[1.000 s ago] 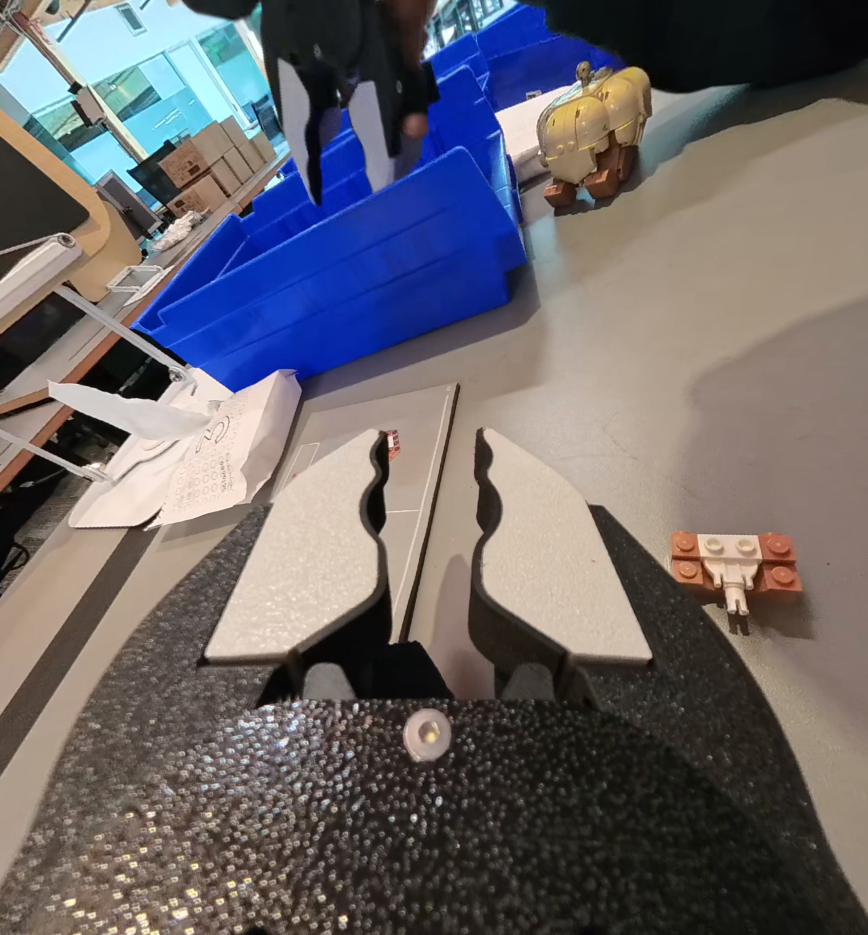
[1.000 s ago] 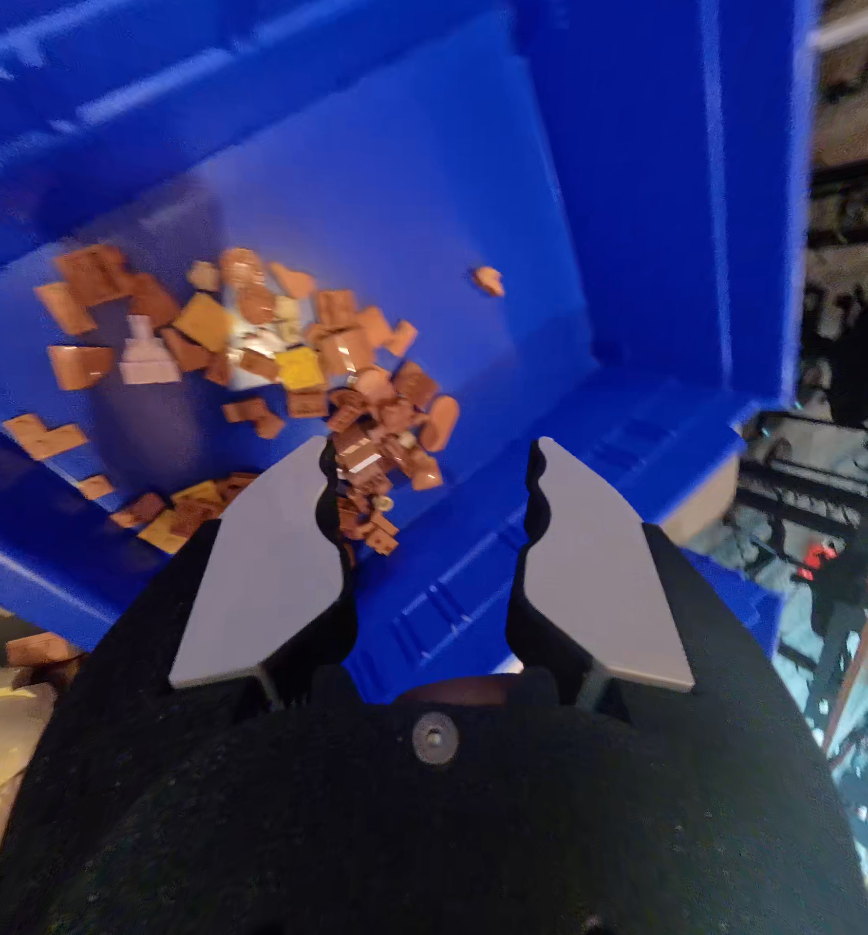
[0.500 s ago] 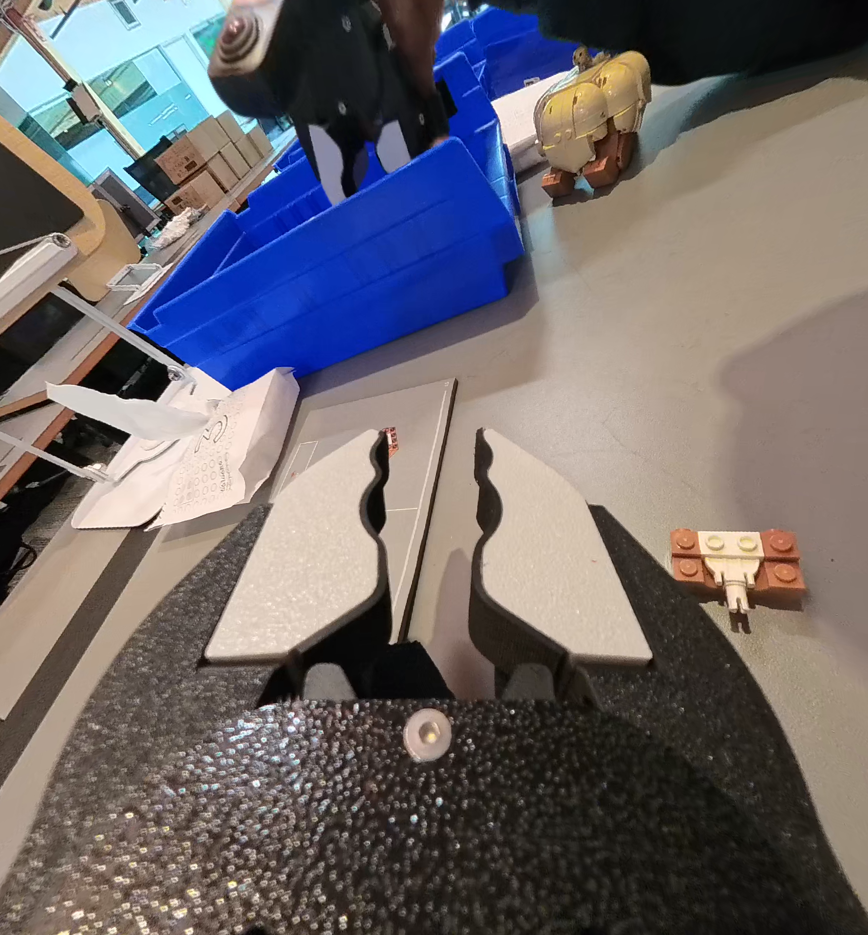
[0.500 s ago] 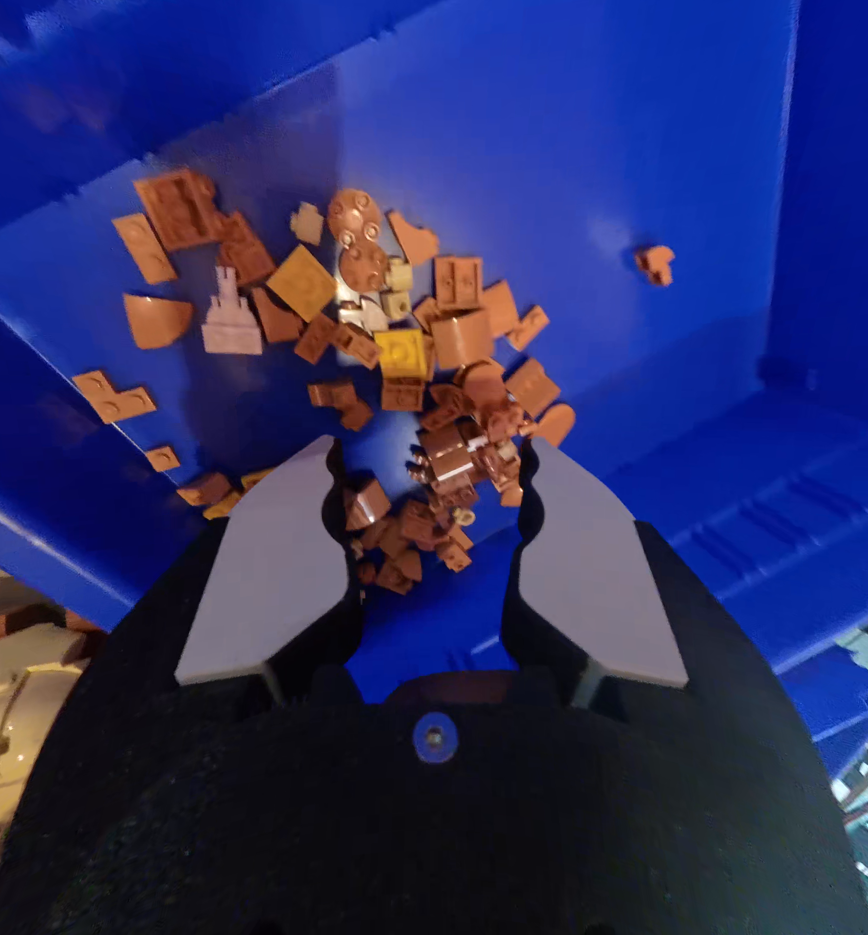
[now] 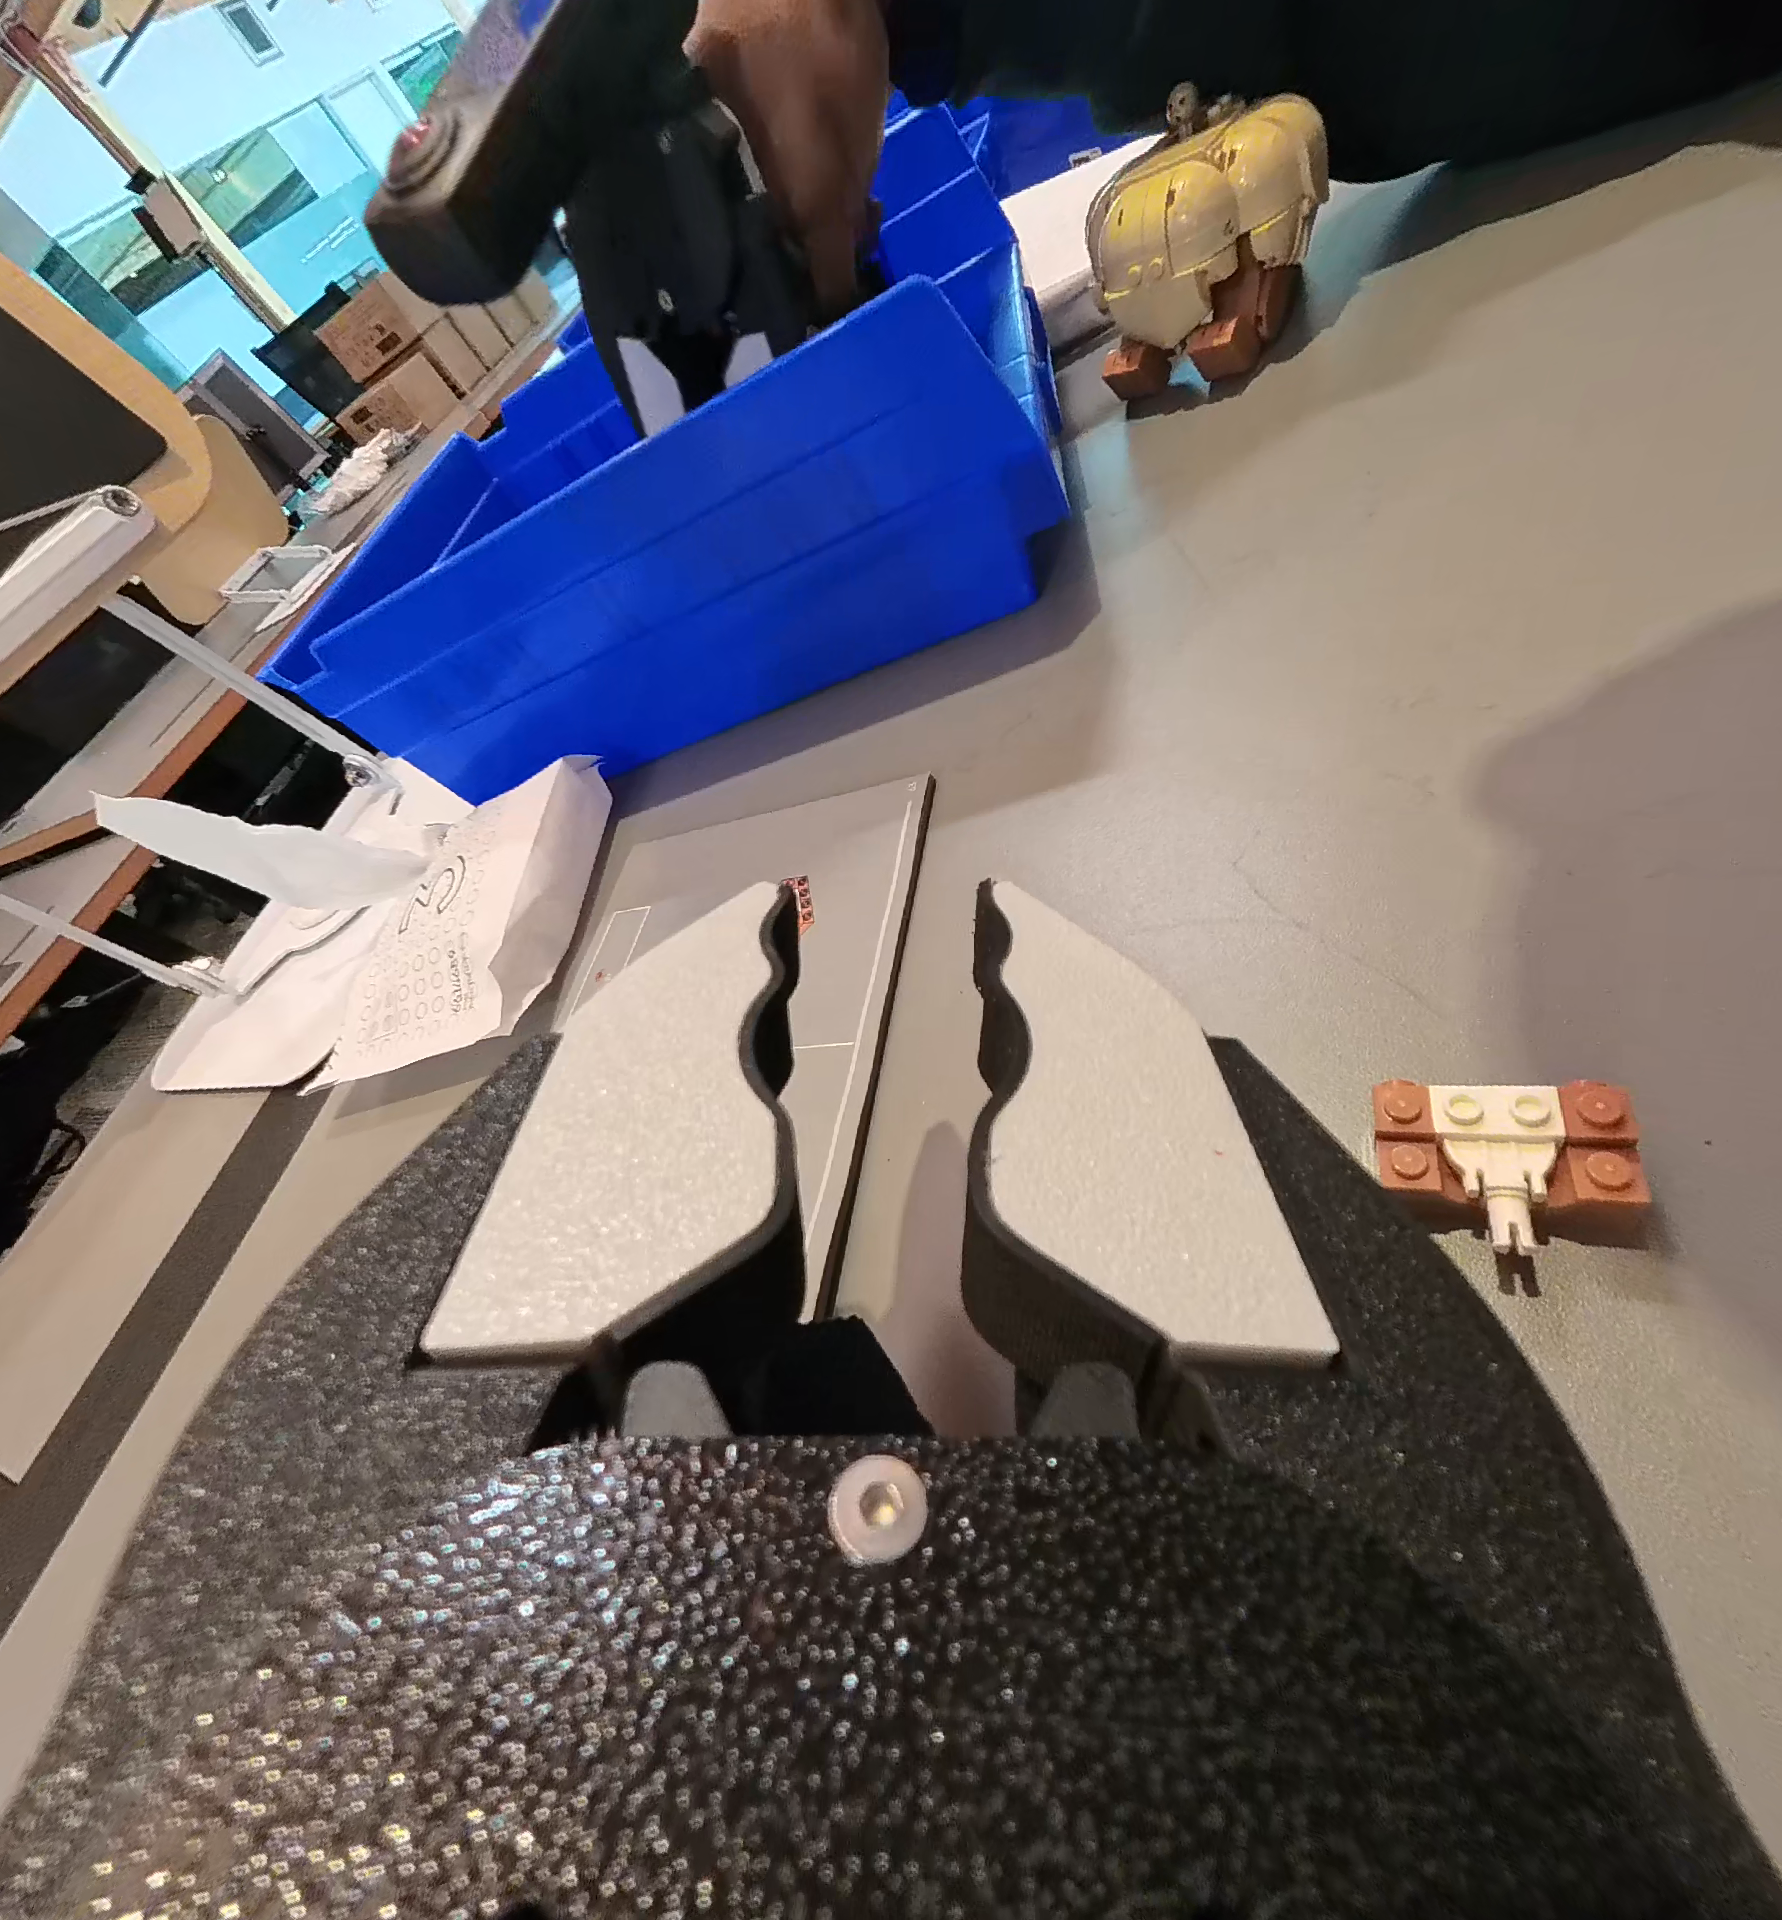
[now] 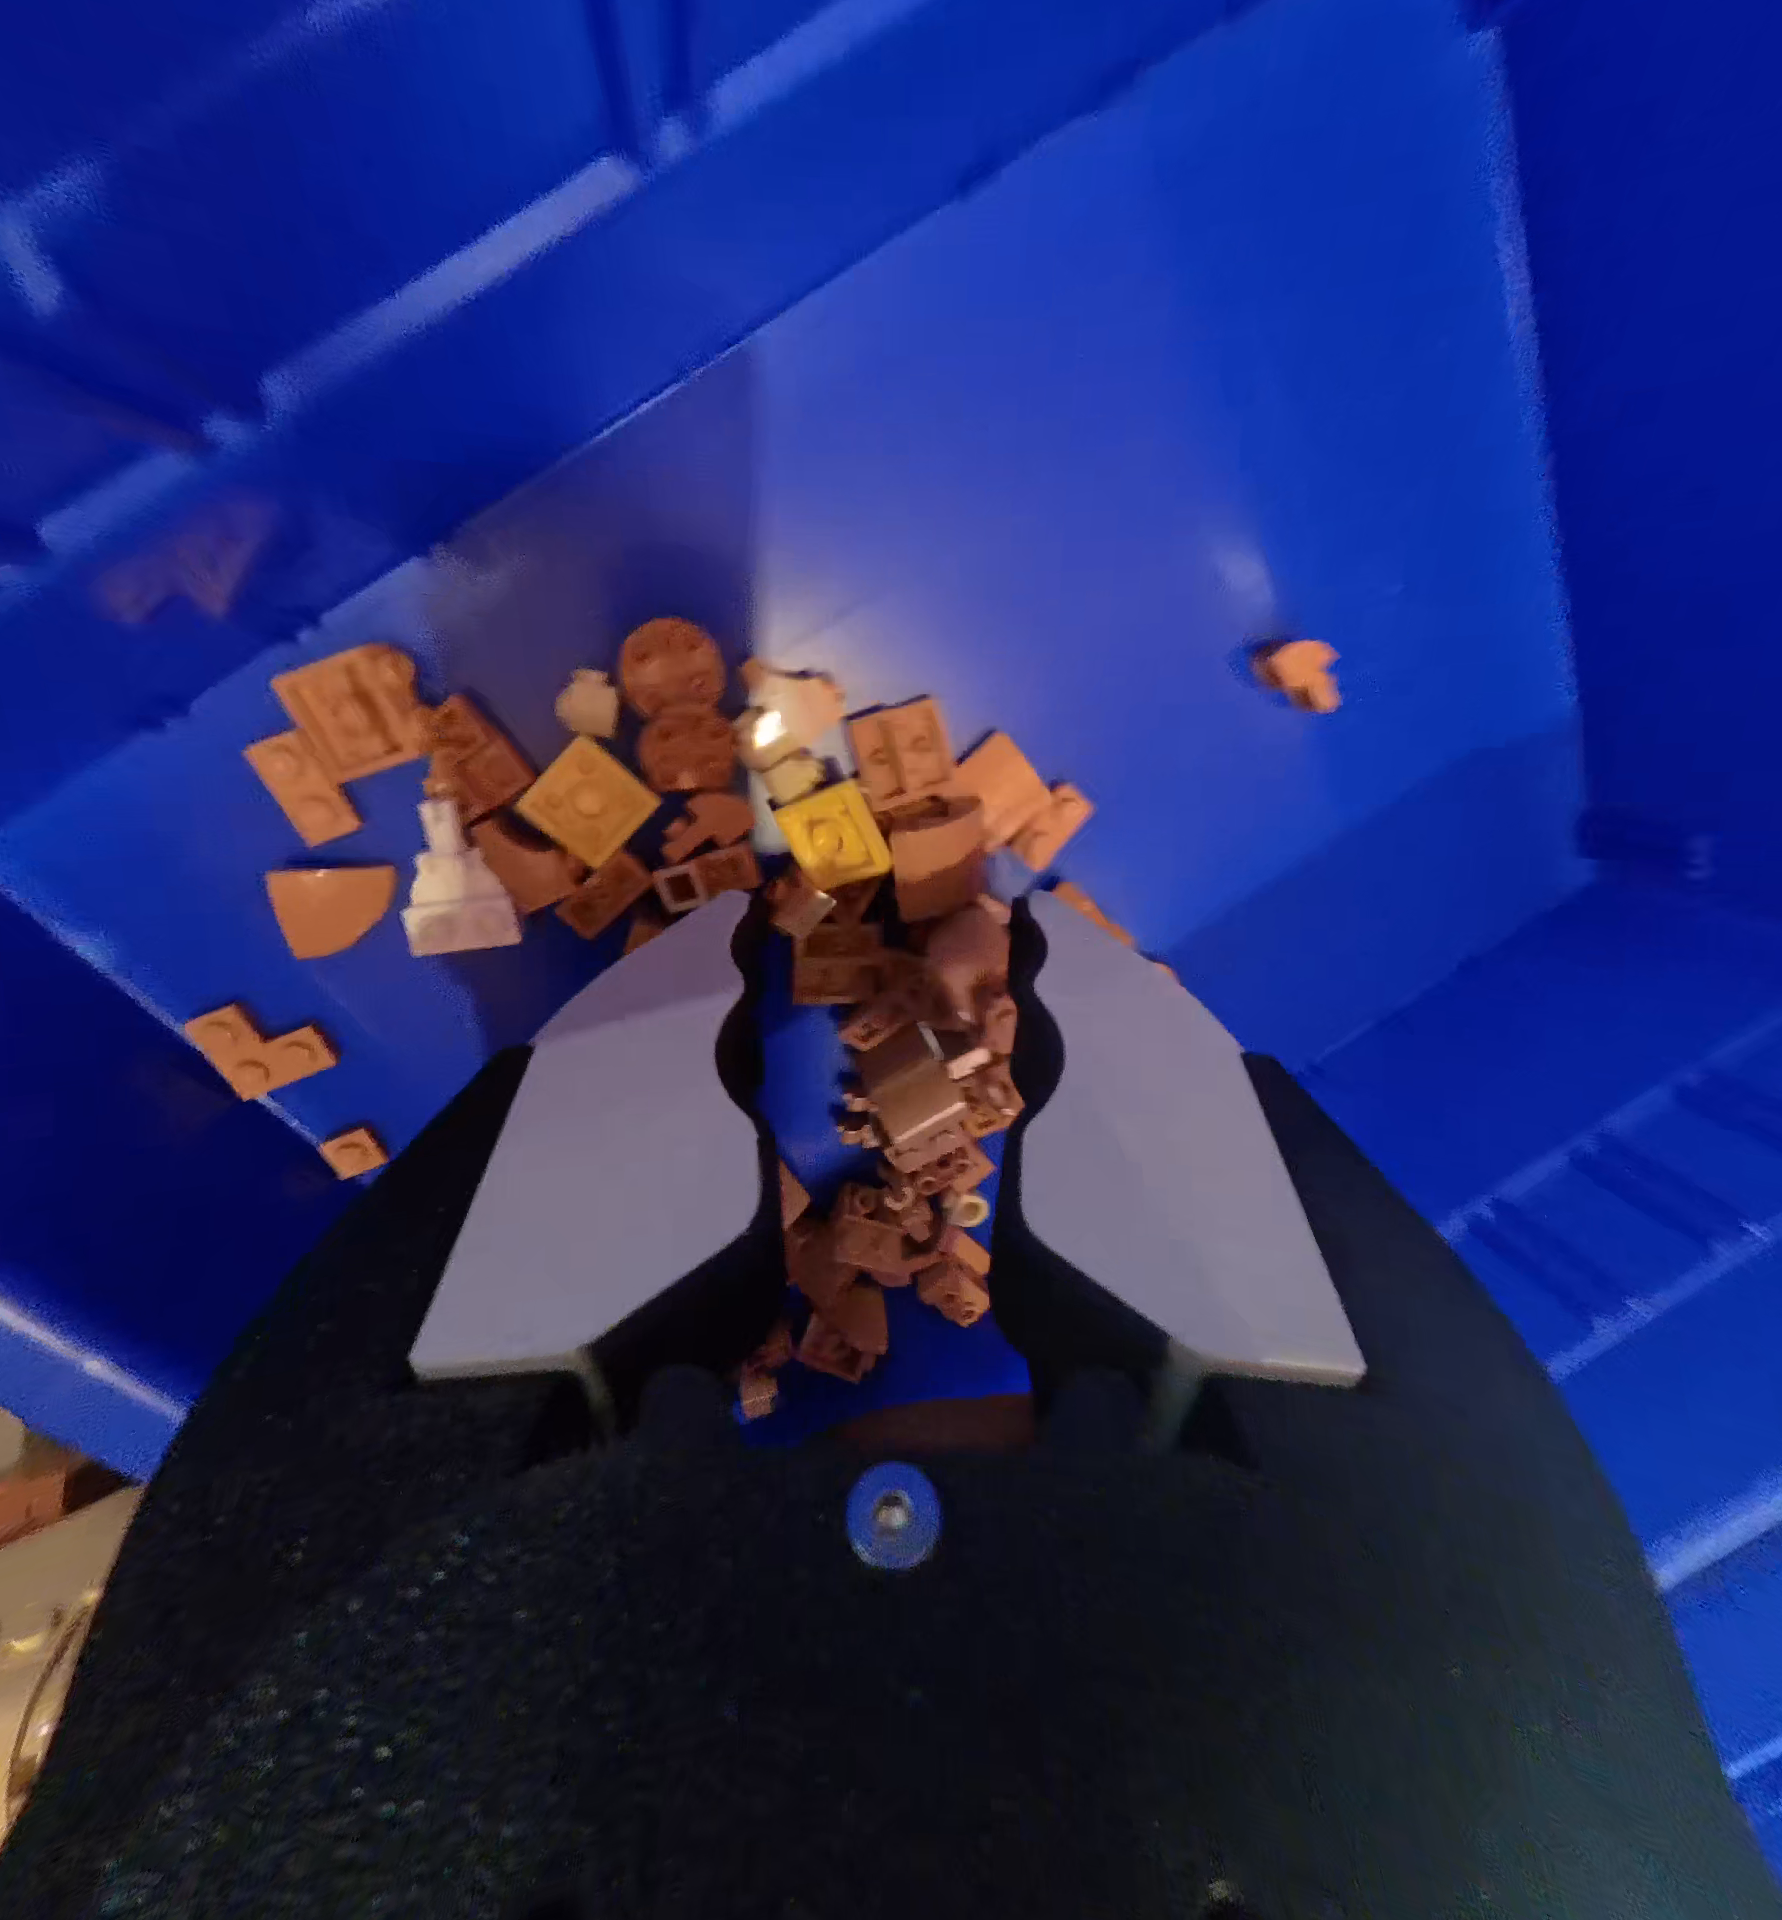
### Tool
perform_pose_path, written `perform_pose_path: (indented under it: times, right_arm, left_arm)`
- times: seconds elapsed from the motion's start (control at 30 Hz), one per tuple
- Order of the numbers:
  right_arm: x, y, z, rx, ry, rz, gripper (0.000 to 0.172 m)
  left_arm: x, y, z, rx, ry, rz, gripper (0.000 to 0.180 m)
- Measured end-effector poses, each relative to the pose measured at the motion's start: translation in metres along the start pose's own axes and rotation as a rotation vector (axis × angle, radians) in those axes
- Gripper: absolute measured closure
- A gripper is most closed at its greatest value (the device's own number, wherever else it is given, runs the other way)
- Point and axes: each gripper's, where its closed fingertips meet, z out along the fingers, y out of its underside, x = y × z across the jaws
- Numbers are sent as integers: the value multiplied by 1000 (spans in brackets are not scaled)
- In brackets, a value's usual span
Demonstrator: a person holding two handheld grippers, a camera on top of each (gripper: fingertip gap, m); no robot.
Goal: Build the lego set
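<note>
while the blue bin [image 5: 721, 582] serves as the landmark, each line places things against it.
left gripper [image 5: 882, 904]: low over the grey counter [image 5: 1386, 727], on the near side of the bin; jaws apart, nothing between them.
flat grey board [image 5: 762, 862]: on the counter just in front of the bin, under the left jaws; a tiny brown brick [image 5: 802, 900] lies on it at the left fingertip.
white paper bag [image 5: 430, 935]: crumpled, beside the board, at the bin's near left corner.
brown-and-white brick piece [image 5: 1505, 1148]: on the counter, well apart from the bin, right of the left gripper.
tan-and-brown brick model [image 5: 1209, 218]: stands on the counter beyond the bin's right end.
right gripper [image 6: 882, 914]: held by a hand [image 5: 804, 135], reaching down inside the bin; jaws partly apart, straddling the pile, blur hides whether any pad presses a brick.
loose bricks [image 6: 658, 810]: mostly brown, 2 yellow, 1 white, heaped on the bin floor.
lone brown brick [image 6: 1302, 673]: on the bin floor, apart from the heap.
</note>
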Motion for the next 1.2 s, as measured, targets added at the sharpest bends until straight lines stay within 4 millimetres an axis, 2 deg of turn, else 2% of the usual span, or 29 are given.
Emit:
perform_pose_path:
  times: [0.13, 0.2, 0.27, 0.33, 0.47, 0.57, 0.6, 0.63, 0.7, 0.77, 0.83, 1.03, 1.2]
  right_arm:
    - [43, 0, -16, 23, 218, 80, 144]
    - [63, 9, -22, -8, 321, 95, 150]
    - [72, 21, -20, -77, 360, 86, 153]
    - [68, 31, -12, -161, 341, 45, 154]
    - [47, 32, 0, -224, 263, -73, 154]
    - [27, 15, 7, -130, 159, -107, 154]
    - [23, 9, 6, -89, 141, -111, 149]
    - [24, 5, 2, -63, 147, -103, 148]
    - [42, 2, -9, -38, 243, -79, 148]
    - [63, 7, -20, -44, 350, -57, 152]
    - [72, 16, -24, -75, 384, -48, 156]
    - [64, 43, -8, -271, 333, -112, 156]
    - [45, 24, -5, -145, 161, 124, 156]
  left_arm:
    - [1, 0, 0, 0, 2, 5, 149]
    - [1, 0, 0, -1, 4, 6, 149]
    - [1, 0, 0, -1, 3, 6, 149]
    - [1, 0, 0, -2, 3, 6, 149]
    - [1, 0, 0, -3, 1, 6, 149]
    - [1, 1, 0, -5, 2, 7, 149]
    - [1, 1, 0, -3, 2, 7, 149]
    - [1, 0, 0, -2, 1, 8, 149]
    - [1, 1, 0, -2, 2, 9, 149]
    - [1, 1, 0, -3, 2, 11, 149]
    - [1, 1, 1, -5, 2, 12, 149]
    - [1, 1, 1, -9, 1, 14, 149]
    - [1, 2, 1, -15, -6, 18, 149]
